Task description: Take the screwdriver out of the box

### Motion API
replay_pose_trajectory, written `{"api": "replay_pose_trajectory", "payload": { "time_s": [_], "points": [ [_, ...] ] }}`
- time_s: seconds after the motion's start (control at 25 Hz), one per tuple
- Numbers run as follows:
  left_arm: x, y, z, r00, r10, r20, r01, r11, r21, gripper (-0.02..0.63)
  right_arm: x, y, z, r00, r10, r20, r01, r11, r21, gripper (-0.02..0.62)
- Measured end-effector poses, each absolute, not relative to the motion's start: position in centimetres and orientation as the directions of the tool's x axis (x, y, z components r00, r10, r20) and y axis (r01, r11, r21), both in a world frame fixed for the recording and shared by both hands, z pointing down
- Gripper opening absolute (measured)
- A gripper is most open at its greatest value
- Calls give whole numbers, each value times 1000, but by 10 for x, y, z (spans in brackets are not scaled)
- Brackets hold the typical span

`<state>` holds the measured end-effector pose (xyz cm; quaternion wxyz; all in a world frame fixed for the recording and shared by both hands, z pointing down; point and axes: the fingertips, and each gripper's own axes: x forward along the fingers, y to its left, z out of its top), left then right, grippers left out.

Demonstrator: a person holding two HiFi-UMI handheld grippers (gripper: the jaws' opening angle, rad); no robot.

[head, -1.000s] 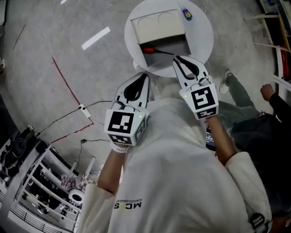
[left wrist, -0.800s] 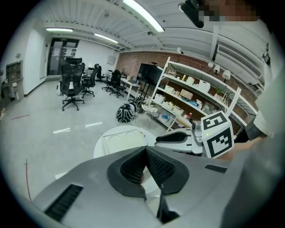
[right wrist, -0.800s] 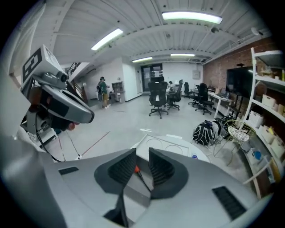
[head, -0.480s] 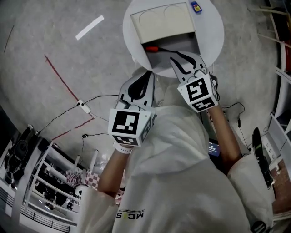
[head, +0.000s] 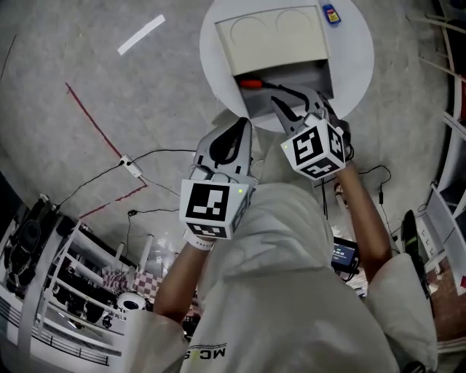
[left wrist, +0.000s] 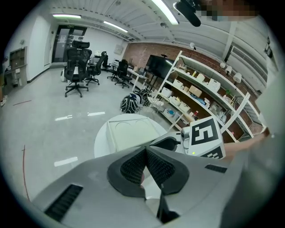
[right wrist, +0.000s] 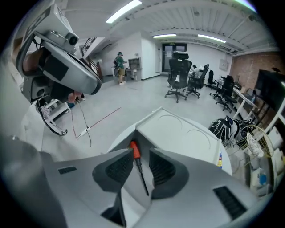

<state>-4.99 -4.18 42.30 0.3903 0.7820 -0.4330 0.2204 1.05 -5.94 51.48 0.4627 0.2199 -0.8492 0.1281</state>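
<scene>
The left claw (head: pixel 242 130) is hanging clenched on nothing at the near edge of the round white worktop (head: pixel 357 69). The orange-handled screwdriver (right wrist: pixel 138 168) is lying in the open box (head: pixel 275 38), while the right claw (right wrist: pixel 141 164) is hovering released, its jaws apart on either side of it.

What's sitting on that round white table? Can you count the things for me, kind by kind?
Box: 1
Screwdriver, red-handled, lying inside the box: 1
Small blue object, near the rim of the table: 1
Total: 3
</scene>
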Motion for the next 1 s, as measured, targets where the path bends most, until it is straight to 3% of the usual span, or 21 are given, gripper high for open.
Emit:
{"api": "replay_pose_trajectory", "payload": {
  "time_s": [1.0],
  "points": [
    [-61, -24, 452, 517, -504, 692, -855, -263, 447, 9, 5, -49, 619, -269, -126, 955, -281, 959, 47, 161]
  ]
}}
